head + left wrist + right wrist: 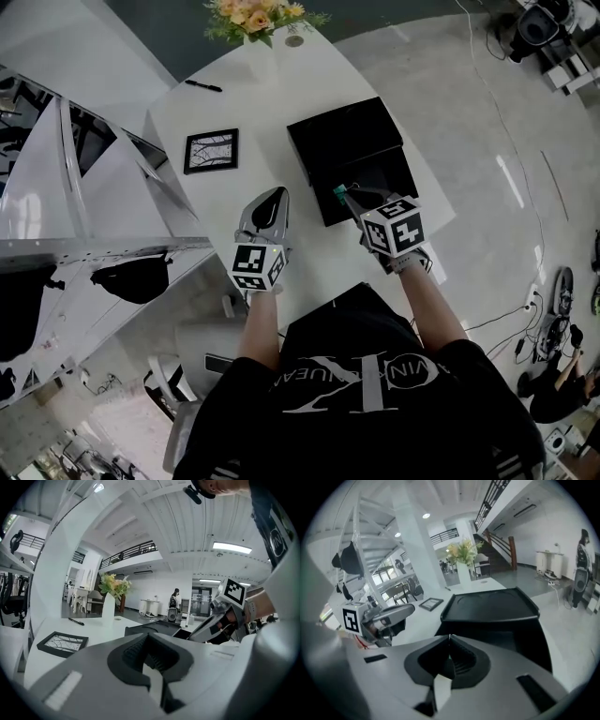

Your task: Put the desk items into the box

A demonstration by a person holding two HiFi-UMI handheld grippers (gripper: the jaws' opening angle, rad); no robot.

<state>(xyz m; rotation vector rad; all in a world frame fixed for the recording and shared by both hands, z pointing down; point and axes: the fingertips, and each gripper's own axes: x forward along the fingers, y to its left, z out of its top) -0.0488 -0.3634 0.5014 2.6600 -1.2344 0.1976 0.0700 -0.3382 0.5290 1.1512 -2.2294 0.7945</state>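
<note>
A black box (382, 176) sits open on the white table (272, 103), its lid (345, 137) laid back on the far side. My right gripper (349, 197) is shut at the box's near left corner. A small green bit shows at its tip in the head view; I cannot tell what it is. The right gripper view shows the shut right gripper (449, 637) facing the lid (492, 604). My left gripper (272, 202) is shut over bare table left of the box, nothing in it. A black picture frame (211, 150), (63, 642) and a black pen (203, 86) lie farther left.
A white vase of flowers (255, 17) stands at the table's far end, with a small round disc (294, 40) beside it. White stair panels (84, 187) rise on the left. The table's right edge (441, 211) runs close behind the box.
</note>
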